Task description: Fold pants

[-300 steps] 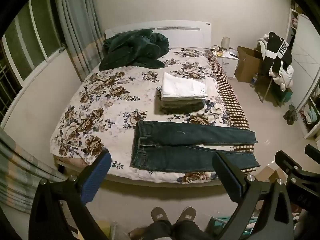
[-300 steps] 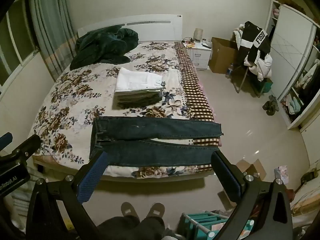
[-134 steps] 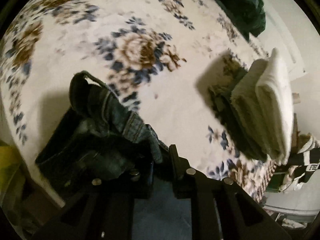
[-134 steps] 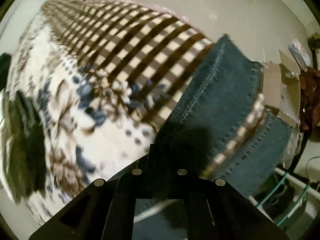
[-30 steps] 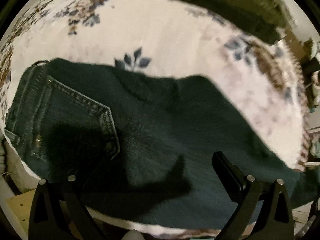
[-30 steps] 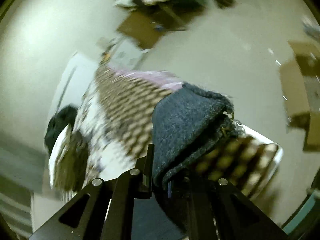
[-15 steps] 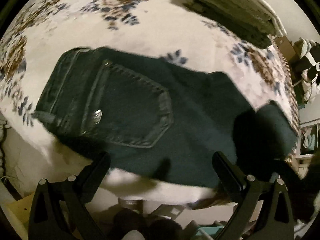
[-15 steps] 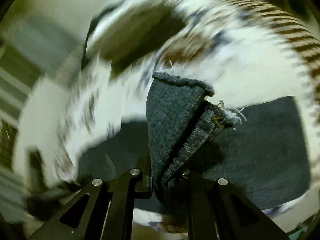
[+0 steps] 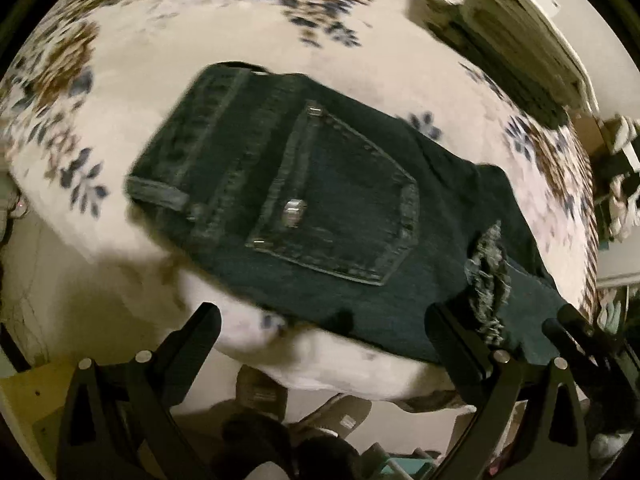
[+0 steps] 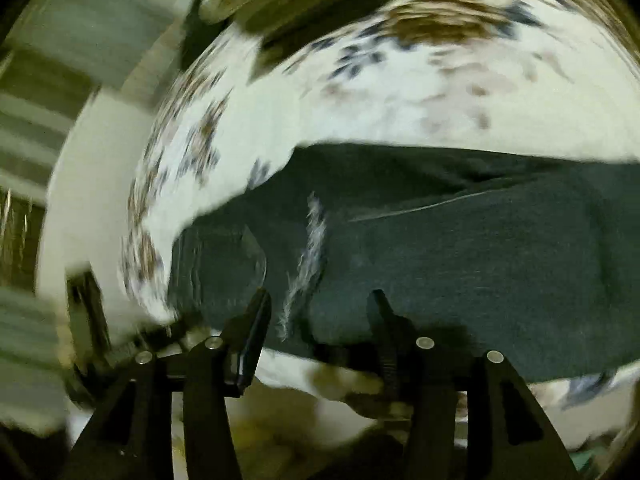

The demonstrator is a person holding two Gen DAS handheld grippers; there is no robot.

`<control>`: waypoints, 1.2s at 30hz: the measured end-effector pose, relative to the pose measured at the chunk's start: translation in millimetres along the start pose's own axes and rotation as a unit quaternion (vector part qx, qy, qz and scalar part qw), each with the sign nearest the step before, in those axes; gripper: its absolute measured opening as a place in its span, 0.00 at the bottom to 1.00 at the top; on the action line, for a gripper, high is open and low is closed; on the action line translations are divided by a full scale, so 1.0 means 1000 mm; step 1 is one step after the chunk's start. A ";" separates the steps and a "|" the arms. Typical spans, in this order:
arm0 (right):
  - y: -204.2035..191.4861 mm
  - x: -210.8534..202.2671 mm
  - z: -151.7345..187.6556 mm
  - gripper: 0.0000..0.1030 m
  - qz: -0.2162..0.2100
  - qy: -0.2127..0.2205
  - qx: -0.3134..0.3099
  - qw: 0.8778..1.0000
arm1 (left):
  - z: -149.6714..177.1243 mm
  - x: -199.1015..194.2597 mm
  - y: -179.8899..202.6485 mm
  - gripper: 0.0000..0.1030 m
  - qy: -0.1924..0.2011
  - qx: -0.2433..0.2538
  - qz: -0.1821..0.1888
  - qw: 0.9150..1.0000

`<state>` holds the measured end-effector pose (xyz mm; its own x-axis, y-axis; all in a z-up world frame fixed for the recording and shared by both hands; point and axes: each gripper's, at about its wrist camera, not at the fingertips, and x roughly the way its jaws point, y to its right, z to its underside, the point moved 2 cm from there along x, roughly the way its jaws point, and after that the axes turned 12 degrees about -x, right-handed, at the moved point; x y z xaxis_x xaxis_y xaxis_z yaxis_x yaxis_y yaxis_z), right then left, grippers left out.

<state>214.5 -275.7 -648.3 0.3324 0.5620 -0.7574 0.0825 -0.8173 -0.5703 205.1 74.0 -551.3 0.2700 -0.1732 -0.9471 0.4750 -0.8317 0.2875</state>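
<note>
I see the pants (image 9: 332, 208) lying folded on the bed (image 9: 168, 32), back pocket up, frayed hems beside it. My left hand-held gripper (image 9: 320, 320) hangs spread wide, empty. My right hand-held gripper (image 10: 320, 308) stands parted above the hems, gripping nothing.

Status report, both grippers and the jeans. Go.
Left gripper open, empty. Right gripper open, hem released. Jeans folded on bed, frayed hem near pocket. Nothing obstructing.

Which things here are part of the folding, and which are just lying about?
Part of the job:
dark jeans, frayed hem, left gripper, right gripper, both open.

Just lying about:
stack of folded clothes, floral bedspread.
</note>
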 end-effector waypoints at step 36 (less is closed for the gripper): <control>0.046 0.042 -0.023 0.56 0.077 -0.067 0.108 0.989 | -0.086 0.041 -0.099 0.23 0.158 -0.230 0.254 0.926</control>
<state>254.1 -292.5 -698.9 0.1964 0.4572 -0.8674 -0.1661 -0.8563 -0.4890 241.2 194.6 -605.9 0.7535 -0.2571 -0.6050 0.5067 -0.3591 0.7837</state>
